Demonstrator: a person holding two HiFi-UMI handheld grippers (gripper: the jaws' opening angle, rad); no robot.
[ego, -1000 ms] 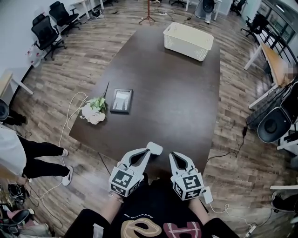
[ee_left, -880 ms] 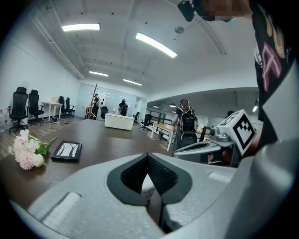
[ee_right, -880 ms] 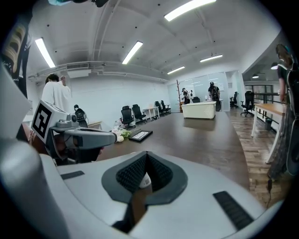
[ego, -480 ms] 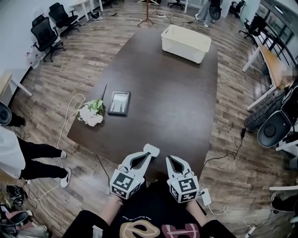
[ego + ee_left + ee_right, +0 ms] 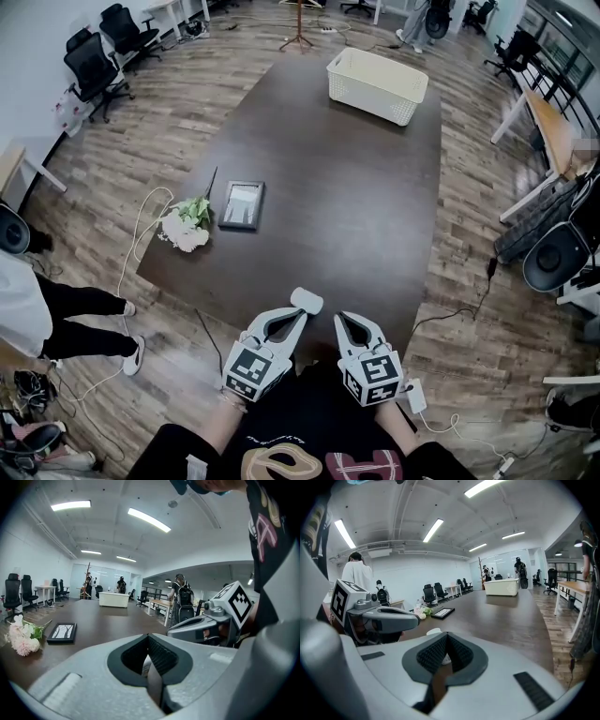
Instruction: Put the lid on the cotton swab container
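I am holding the left gripper (image 5: 300, 310) and right gripper (image 5: 346, 320) closed, empty; no separate lid is showing near the white container (image 5: 308, 300).

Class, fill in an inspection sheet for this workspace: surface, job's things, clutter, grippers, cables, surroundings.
Surface: dark brown table.
Job's things: white lid at the tip of the left hand-held gripper; container not seen.
Clutter: white basket at far end; frame and flowers near left edge.
Grippers: left shut on lid; right hand-held gripper shut, nothing held.
Cables: white cable on floor at left; black cable at right.
Surroundings: wood floor; office chairs; person standing at left.
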